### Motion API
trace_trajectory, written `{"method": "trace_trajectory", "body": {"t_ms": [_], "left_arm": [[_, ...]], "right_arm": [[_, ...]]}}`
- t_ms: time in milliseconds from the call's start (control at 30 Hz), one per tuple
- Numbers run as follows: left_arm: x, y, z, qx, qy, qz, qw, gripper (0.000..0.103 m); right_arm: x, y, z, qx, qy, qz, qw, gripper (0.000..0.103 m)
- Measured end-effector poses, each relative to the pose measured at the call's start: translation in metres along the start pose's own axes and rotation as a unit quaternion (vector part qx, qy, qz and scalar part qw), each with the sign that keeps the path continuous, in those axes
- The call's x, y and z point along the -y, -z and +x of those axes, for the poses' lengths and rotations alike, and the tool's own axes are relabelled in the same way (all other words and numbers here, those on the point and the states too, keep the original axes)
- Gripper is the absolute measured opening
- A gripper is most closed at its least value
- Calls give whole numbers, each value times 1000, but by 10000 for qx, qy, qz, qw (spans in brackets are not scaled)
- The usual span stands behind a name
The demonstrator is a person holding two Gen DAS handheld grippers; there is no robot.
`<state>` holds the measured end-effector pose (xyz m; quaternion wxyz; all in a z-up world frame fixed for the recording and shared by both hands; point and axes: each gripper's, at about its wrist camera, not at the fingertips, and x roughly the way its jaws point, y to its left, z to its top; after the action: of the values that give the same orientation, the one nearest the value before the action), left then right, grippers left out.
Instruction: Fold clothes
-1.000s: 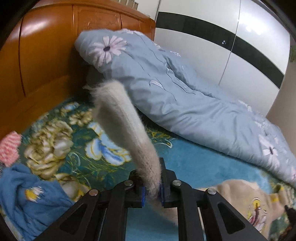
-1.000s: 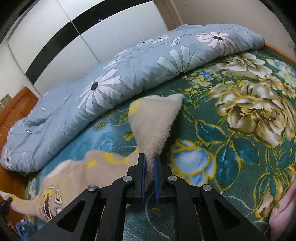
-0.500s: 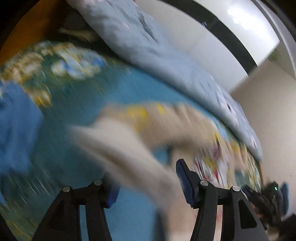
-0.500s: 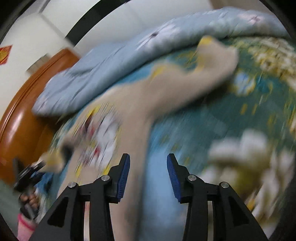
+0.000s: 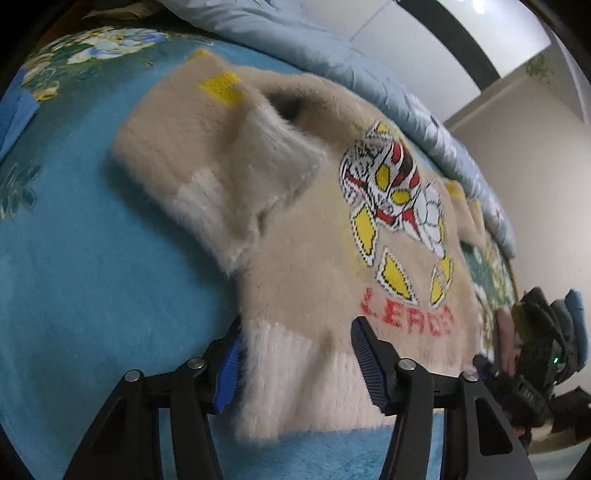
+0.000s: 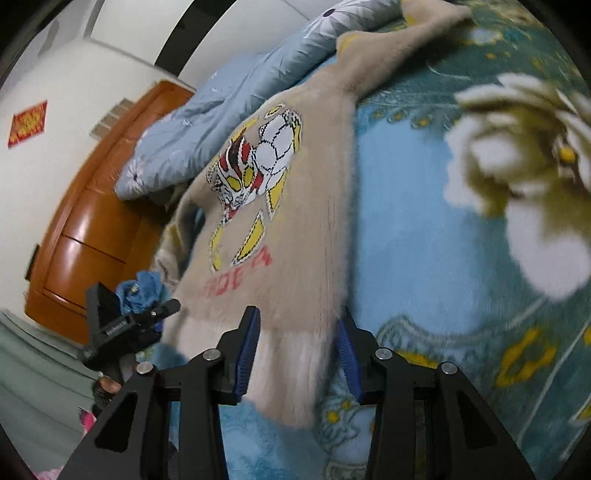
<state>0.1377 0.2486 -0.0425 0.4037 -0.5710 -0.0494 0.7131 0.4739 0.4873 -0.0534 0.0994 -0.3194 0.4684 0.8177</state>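
Note:
A fuzzy beige sweater [image 5: 314,236] with a red, white and yellow robot print and red letters lies face up on the blue floral blanket [image 5: 92,280]. Its left sleeve [image 5: 229,177] is folded across the chest. My left gripper [image 5: 295,363] is open, its blue pads either side of the white hem at the sweater's left bottom corner. My right gripper [image 6: 295,347] is open over the right bottom corner of the sweater's hem [image 6: 291,369]. The sweater's right sleeve [image 6: 388,48] stretches away. Each gripper shows in the other's view, the right one [image 5: 532,350] and the left one [image 6: 122,325].
A rolled light-blue floral duvet [image 5: 332,51] lies along the far side of the bed. A wooden headboard [image 6: 92,221] stands at the left. A blue garment [image 6: 142,288] lies near the headboard. White wardrobe doors [image 5: 424,33] stand behind.
Both grippers let go of the sleeve ends they held a second ago, swung down to the sweater's bottom hem and now stand open at its two corners.

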Motion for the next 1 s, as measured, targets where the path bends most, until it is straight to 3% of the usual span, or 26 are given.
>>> {"method": "trace_trajectory", "body": {"t_ms": [33, 67, 200, 400, 633, 800, 833, 900, 1000], "left_arm": [[-1, 2, -1, -5, -9, -68, 10000, 32], [-2, 3, -1, -25, -27, -137, 9999, 12], [-1, 10, -18, 137, 41, -267, 9995, 10], [4, 56, -60, 172, 342, 42, 9993, 9], [-9, 65, -48, -91, 223, -68, 9997, 10], [9, 56, -55, 87, 138, 380, 9991, 15], [12, 52, -59, 169, 42, 491, 9986, 19], [17, 45, -67, 332, -151, 714, 9968, 39], [23, 32, -77, 604, -369, 950, 9930, 46]], "right_arm": [[0, 2, 0, 5, -2, 27, 10000, 19], [-2, 3, -1, 13, -6, 19, 10000, 11], [-15, 7, -15, 199, 2, -228, 9995, 9], [-14, 41, -43, 133, -124, -218, 9996, 9], [-2, 56, -40, -43, 38, -138, 9999, 9], [-18, 47, -43, 34, 213, -573, 9981, 16], [-20, 43, -48, 139, 251, -654, 9974, 23], [-19, 34, -61, 399, 292, -809, 9955, 34], [-22, -1, -72, 892, 414, -850, 9915, 47]]}}
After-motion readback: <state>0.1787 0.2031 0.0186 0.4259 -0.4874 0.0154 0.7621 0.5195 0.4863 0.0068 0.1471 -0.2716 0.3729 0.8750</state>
